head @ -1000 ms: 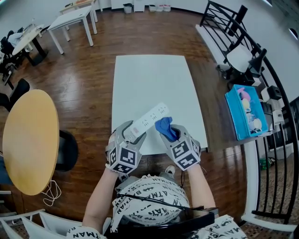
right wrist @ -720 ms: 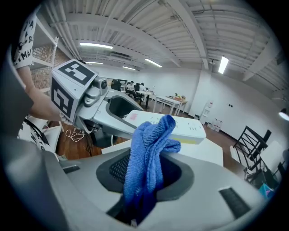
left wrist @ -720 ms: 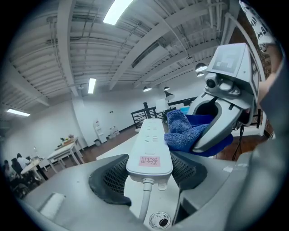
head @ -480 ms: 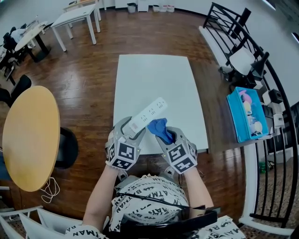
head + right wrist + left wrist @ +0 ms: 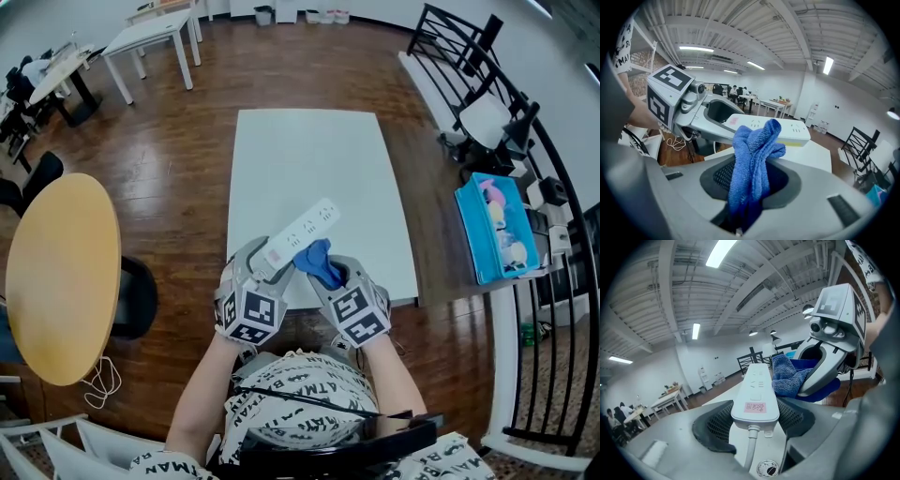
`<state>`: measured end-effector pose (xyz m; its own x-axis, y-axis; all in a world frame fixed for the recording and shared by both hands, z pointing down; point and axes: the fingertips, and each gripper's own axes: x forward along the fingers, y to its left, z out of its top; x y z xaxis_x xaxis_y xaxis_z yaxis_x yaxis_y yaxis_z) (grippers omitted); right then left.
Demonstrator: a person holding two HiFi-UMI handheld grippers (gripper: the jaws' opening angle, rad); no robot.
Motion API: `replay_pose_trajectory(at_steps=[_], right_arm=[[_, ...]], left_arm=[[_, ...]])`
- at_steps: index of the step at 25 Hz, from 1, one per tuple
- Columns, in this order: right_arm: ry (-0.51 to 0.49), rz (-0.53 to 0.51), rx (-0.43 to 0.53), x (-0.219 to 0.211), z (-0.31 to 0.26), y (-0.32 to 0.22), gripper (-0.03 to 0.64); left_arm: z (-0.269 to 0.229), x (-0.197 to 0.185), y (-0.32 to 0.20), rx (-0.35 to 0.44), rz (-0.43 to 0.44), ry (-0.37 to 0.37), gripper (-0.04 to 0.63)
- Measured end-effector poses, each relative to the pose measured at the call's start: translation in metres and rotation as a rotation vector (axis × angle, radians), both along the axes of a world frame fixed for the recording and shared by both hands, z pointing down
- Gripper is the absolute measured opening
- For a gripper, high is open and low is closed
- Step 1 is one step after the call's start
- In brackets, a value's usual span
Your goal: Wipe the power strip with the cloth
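A white power strip [image 5: 302, 230] is held above the near edge of the white table [image 5: 309, 150], its cord end gripped between the pads of my left gripper [image 5: 267, 260]. In the left gripper view the power strip [image 5: 755, 392] juts forward from the jaws, its pink label facing up. My right gripper [image 5: 330, 272] is shut on a bunched blue cloth [image 5: 319, 262]. The cloth [image 5: 752, 159] rises from the right jaws and touches the long side of the strip [image 5: 780, 130]. The cloth [image 5: 790, 376] sits against the strip's right side in the left gripper view.
A round wooden table [image 5: 58, 277] stands to the left beside a black chair [image 5: 136, 300]. A black metal railing [image 5: 525, 187] and a blue box [image 5: 495, 225] are on the right. White desks [image 5: 150, 37] stand at the far end of the wooden floor.
The blue cloth has slid along the strip toward its cord end, nearer the left gripper. Both grippers have drawn closer together, and the strip keeps its tilt.
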<state>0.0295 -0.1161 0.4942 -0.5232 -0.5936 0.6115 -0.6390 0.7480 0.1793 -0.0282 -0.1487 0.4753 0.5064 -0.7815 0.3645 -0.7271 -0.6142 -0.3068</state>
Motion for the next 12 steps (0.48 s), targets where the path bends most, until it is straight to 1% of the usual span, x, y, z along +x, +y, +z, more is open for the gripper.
replay_pose_trajectory(at_steps=[3,5,12], right_arm=[[-0.047,0.035,-0.006,0.003,0.0,-0.005,0.135],[-0.069,0.055,-0.011,0.01,0.001,-0.009,0.135],[-0.052,0.137,0.01,0.059,-0.001,-0.023,0.135]], left_arm=[[-0.002,-0.002,0.004,0.0,0.008,0.01,0.285],[-0.002,-0.001,0.006,0.009,0.02,0.002,0.285],[-0.007,0.002,0.02,0.059,0.105,-0.037,0.285]])
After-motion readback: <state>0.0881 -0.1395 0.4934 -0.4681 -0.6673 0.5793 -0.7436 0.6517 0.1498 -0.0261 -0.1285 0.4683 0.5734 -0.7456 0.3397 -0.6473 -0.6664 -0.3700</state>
